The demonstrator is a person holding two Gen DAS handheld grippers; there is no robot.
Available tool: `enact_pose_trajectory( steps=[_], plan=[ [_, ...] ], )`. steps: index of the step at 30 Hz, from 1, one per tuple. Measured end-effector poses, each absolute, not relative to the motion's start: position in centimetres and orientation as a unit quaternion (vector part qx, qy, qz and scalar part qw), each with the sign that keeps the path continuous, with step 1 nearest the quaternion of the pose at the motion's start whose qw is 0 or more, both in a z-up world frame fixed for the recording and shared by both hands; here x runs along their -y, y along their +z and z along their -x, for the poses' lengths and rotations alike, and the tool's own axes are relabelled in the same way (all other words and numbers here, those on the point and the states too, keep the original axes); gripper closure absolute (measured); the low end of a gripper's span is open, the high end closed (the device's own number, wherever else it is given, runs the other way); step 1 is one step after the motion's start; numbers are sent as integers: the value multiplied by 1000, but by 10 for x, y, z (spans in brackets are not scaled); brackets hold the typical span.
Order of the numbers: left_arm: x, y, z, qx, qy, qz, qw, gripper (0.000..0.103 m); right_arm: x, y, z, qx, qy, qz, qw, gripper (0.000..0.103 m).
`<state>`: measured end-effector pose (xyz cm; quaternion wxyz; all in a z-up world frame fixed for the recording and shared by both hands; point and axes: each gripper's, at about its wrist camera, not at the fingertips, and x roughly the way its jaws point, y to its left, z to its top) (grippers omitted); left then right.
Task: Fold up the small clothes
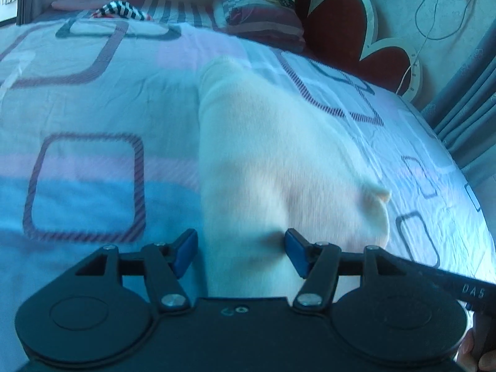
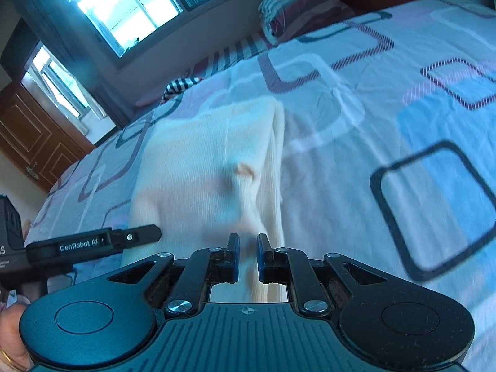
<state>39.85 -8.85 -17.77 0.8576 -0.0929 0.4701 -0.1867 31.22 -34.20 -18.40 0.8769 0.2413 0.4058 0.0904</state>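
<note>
A small cream-white ribbed garment (image 1: 272,161) lies on the patterned bed sheet (image 1: 93,108), partly folded. In the left wrist view my left gripper (image 1: 241,254) is open, its blue pads (image 1: 186,254) spread wide over the near end of the garment. In the right wrist view the garment (image 2: 210,161) lies ahead with a folded layer along its right edge. My right gripper (image 2: 248,257) has its jaws nearly shut with a fold of the cream cloth between the pads (image 2: 262,257). The left gripper's body (image 2: 77,245) shows at the left.
A striped pillow (image 1: 263,15) and a red flower-shaped headboard (image 1: 356,31) stand at the bed's far end. A black-and-white striped cloth (image 1: 121,11) lies at the far edge. A curtain (image 1: 465,108) hangs at the right. A window (image 2: 124,6) and a wooden door (image 2: 34,136) are beyond the bed.
</note>
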Motion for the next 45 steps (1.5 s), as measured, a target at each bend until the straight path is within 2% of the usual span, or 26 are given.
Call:
enact_pose_trajectory(
  steps=[3, 5, 7, 15, 18, 20, 25, 31, 33, 37, 42, 45],
  plan=[
    [87, -181, -392, -470, -185, 95, 858, 41, 334, -189, -304, -416, 93, -229, 875, 85],
    [88, -180, -391, -470, -184, 95, 858, 41, 333, -190, -301, -415, 86, -229, 876, 57],
    [88, -180, -389, -469, -184, 93, 859, 41, 335, -189, -296, -411, 83, -237, 876, 52],
    [91, -181, -383, -467, -180, 87, 861, 39, 323, -193, -287, -425, 98, -233, 869, 54],
    [92, -182, -381, -466, -180, 83, 862, 39, 327, -196, -290, -429, 98, -253, 861, 65],
    [92, -182, -379, -466, -179, 81, 863, 39, 334, -197, -292, -429, 96, -279, 854, 82],
    [93, -182, -377, -465, -178, 78, 864, 37, 337, -193, -287, -425, 85, -270, 860, 97],
    [100, -178, -373, -466, -191, 83, 860, 37, 327, -159, -277, -380, 78, -191, 901, 98],
    [106, -177, -371, -467, -200, 81, 857, 33, 332, -160, -275, -384, 68, -172, 905, 98],
    [113, -185, -369, -472, -202, 65, 856, 31, 340, -194, -278, -447, 71, -189, 872, 98],
    [108, -179, -371, -477, -205, 64, 852, 32, 345, -178, -281, -423, 88, -201, 879, 97],
    [101, -171, -373, -468, -199, 81, 857, 32, 348, -168, -288, -403, 91, -202, 888, 93]
  ],
)
